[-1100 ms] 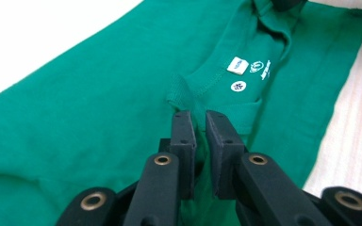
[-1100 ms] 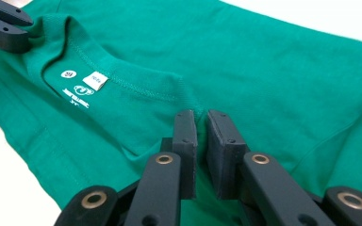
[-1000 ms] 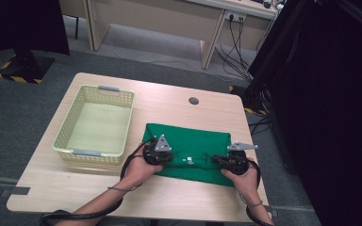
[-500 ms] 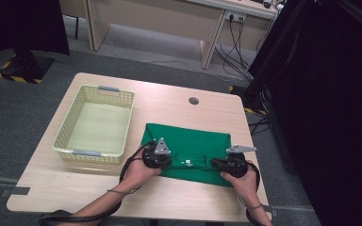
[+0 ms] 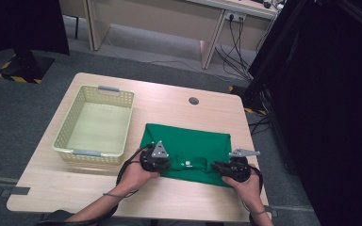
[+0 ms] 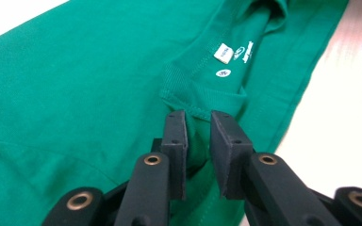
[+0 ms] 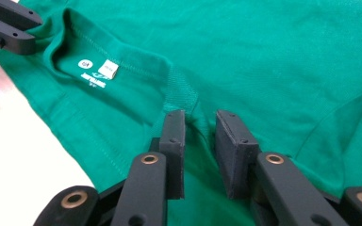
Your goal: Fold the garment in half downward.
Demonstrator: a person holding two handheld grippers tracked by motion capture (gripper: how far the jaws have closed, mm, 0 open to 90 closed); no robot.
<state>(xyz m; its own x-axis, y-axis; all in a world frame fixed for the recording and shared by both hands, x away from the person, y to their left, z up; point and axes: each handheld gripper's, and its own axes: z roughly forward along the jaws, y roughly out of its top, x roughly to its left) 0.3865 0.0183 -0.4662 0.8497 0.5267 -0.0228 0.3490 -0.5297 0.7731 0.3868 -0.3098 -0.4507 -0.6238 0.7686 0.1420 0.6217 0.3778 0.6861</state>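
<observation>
Green shirt [image 5: 188,146] folded flat mid-frame; left gripper [image 6: 198,136] and right gripper [image 7: 199,136] just easing apart at collar, pads loose. Basket [image 5: 82,153] upper left unfilled.

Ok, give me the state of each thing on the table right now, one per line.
Shirt: folded flat on the table, collar toward the person.
Basket: upright, empty.
Left gripper: jaws just been opening, slightly apart, collar fabric between them.
Right gripper: jaws just been opening, slightly apart, shirt fabric between them.
</observation>
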